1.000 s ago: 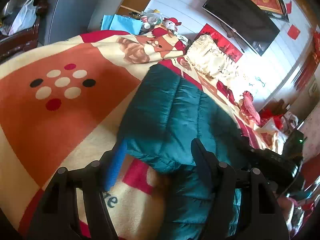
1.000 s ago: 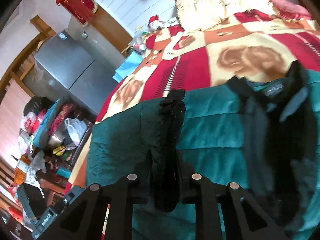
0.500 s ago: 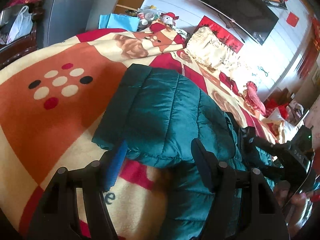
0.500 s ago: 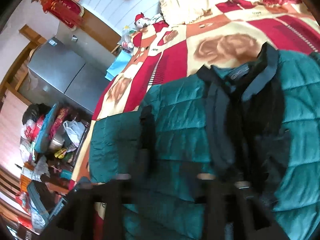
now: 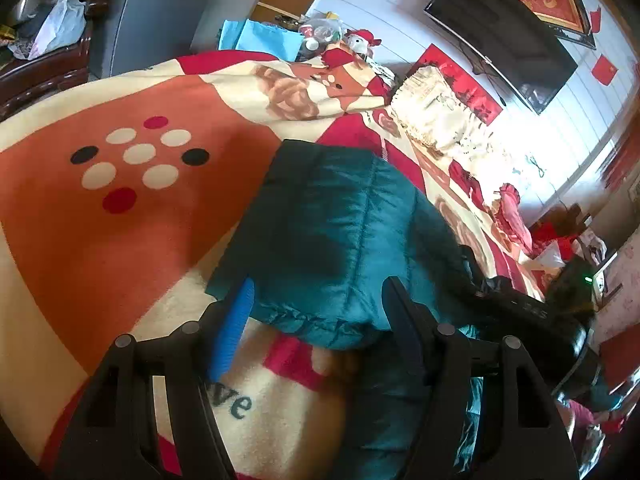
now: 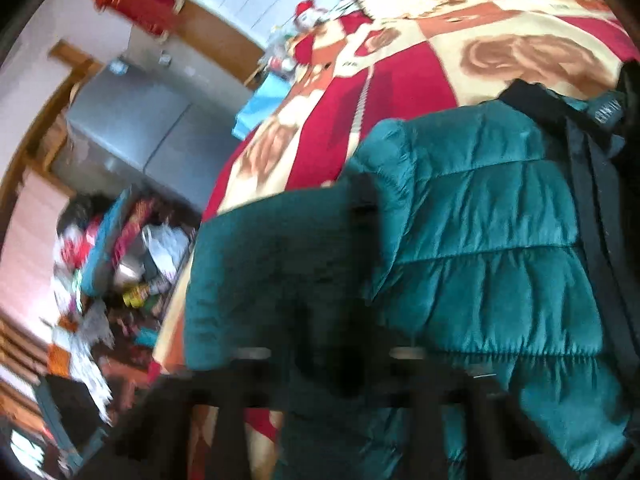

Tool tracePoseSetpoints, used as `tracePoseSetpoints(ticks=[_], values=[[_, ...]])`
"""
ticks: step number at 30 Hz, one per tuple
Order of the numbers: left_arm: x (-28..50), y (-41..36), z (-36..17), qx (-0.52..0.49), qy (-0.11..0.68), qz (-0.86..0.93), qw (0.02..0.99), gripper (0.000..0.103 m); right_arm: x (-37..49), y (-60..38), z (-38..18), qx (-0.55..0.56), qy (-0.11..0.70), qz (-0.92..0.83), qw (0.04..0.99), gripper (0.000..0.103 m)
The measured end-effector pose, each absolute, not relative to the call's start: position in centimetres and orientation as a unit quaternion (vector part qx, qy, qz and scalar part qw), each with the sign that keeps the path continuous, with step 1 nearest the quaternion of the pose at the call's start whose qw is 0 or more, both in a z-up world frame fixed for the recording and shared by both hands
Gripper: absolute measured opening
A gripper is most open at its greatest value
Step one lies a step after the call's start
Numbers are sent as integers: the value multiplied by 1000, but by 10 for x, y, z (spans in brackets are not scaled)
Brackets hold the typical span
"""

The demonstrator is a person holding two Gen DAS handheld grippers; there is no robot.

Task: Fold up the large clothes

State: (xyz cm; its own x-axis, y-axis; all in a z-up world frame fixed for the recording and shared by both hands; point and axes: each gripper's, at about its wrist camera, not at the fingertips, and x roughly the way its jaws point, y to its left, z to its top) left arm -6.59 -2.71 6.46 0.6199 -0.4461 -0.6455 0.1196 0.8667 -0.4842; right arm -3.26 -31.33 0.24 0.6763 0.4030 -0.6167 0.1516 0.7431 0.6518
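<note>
The teal quilted puffer jacket (image 5: 352,240) lies on the bed, on a blanket (image 5: 120,220) patterned in red, orange and cream, with a part folded over so its gathered hem (image 5: 316,324) faces the left wrist camera. In the right wrist view its dark collar and lining (image 6: 592,168) show at the far side. I judge it light for its bulk, soft and springy, with a slick shell: folds will tend to puff back open and slide, so it is best taken at a stitched edge such as the hem, a cuff or the collar (not mid-panel, where the filling just squashes).

The left gripper (image 5: 320,312) has its jaws standing apart, one on each side of the folded hem, and I see no pad pressing on the cloth. The right gripper (image 6: 340,364) is badly blurred; its jaws have just been closing and are now close together, low over the teal fabric, but whether any cloth is pinched between them I cannot tell.

Beyond the bed stand a grey cabinet (image 5: 160,8) and a wall television (image 5: 504,28).
</note>
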Motion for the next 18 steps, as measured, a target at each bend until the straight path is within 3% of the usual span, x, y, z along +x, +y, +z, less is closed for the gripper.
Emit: tracePoseSetpoints(ticks=[3, 10, 18], values=[[-67, -24, 66, -211, 402, -161, 876, 67, -46, -319, 20, 319, 374, 67, 868, 8], [-73, -25, 68, -209, 393, -168, 879, 67, -95, -350, 67, 270, 333, 23, 903, 7], [-79, -44, 71, -187, 392, -184, 882, 67, -169, -439, 83, 285, 319, -80, 900, 7]])
